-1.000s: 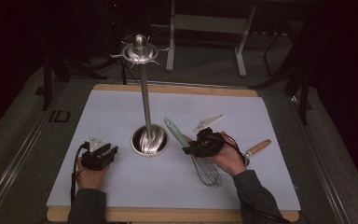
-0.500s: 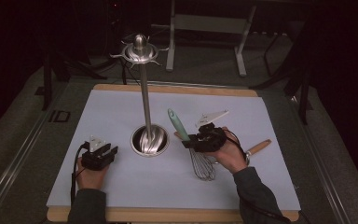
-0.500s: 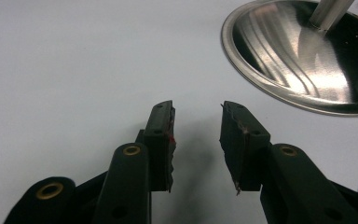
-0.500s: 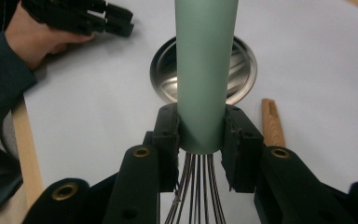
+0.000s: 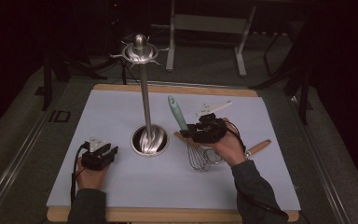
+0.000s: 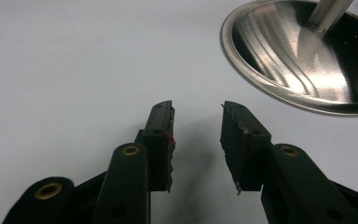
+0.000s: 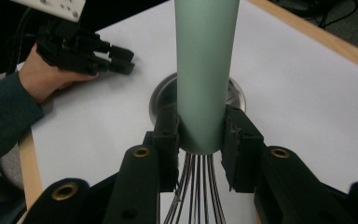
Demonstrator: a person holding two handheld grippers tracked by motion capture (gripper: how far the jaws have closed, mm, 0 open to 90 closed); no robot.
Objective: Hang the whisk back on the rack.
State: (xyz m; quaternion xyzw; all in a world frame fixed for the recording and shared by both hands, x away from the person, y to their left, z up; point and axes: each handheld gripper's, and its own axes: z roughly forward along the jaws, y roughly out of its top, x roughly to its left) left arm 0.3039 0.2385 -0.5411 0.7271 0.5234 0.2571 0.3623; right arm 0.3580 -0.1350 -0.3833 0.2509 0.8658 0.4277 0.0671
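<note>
The right gripper clamps the whisk, light and smooth, low on its stiff green handle above the desk, sparing springy wires; the left gripper rests apart.

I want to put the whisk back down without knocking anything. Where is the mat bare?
Bare: the mat left of the stand's pole, and the near strip between the left tool and the right sleeve. Crowded: around the stand's base, the whisk in the right tool, and the wooden-handled utensil.
</note>
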